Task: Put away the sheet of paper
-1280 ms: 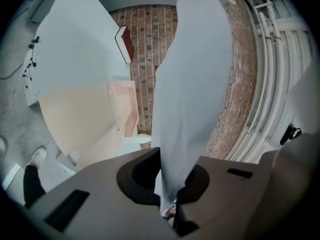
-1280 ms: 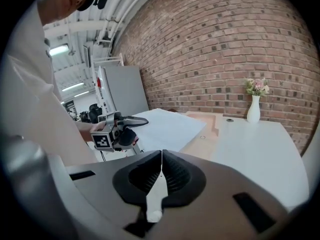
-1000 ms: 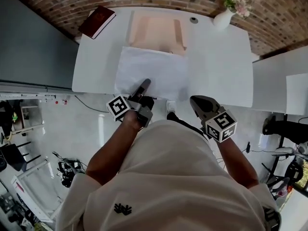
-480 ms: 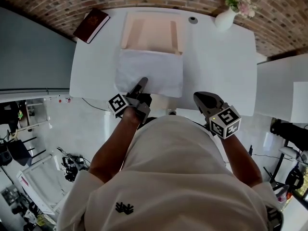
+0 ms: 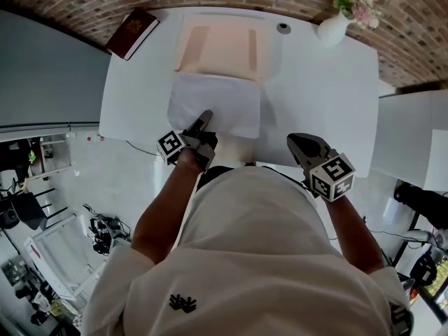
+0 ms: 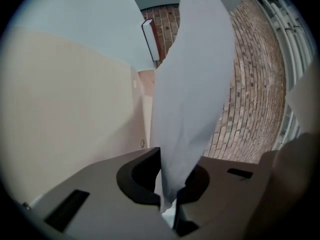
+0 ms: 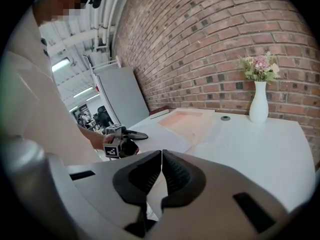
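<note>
The white sheet of paper [image 5: 213,103] lies on the white table [image 5: 315,96], its far edge over the near rim of an open beige folder [image 5: 224,44]. My left gripper [image 5: 203,121] is shut on the sheet's near edge. In the left gripper view the paper [image 6: 192,84] rises out of the closed left gripper [image 6: 172,184], with the folder [image 6: 65,109] to the left. My right gripper [image 5: 301,145] hangs at the table's front edge. In its own view the right gripper [image 7: 161,156] is shut with nothing in it.
A dark red book [image 5: 133,32] lies at the table's far left corner. A white vase of flowers [image 5: 332,26] stands at the far right, with a small round disc [image 5: 283,28] beside it. A brick wall runs behind the table. A second white surface [image 5: 413,138] adjoins on the right.
The left gripper has kept its grip on the paper's near edge and shifted slightly towards the folder with it. The right gripper has stayed shut near the table's front edge.
</note>
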Motion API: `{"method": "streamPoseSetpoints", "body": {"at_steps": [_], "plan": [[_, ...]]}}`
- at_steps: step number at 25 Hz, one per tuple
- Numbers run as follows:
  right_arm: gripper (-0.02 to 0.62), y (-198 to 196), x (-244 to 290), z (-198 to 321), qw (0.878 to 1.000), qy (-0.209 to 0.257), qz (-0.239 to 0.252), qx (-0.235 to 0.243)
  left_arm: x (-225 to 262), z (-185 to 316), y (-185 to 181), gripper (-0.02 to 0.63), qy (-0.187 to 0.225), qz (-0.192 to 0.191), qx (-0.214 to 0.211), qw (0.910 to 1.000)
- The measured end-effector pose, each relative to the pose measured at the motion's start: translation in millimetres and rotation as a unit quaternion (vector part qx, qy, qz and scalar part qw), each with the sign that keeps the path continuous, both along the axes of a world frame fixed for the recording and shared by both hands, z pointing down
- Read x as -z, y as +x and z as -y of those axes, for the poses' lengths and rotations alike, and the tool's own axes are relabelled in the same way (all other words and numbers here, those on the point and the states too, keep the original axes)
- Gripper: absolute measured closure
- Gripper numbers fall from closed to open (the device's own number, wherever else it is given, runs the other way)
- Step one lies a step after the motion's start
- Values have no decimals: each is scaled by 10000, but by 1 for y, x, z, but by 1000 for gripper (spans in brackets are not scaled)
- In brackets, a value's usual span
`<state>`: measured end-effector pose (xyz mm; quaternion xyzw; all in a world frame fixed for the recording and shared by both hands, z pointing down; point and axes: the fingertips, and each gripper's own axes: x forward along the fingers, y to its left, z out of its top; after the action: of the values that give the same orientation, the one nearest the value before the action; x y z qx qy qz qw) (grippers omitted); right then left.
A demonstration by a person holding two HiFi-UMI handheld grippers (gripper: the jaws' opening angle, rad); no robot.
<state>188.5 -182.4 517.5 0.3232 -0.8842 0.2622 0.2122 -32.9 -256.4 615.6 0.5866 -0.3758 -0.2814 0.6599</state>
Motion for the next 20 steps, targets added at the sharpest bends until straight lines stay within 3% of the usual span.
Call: {"method": "streamPoseSetpoints", "body": {"at_steps": [13,20], "plan": [[565,17,-17,4,9996,-225,18,155,-33,27,0,583,-281,191,84,9994],[566,24,-24,2,9992,-342,17,199,-25,49,3,583,-408,153,196,9989]]}}
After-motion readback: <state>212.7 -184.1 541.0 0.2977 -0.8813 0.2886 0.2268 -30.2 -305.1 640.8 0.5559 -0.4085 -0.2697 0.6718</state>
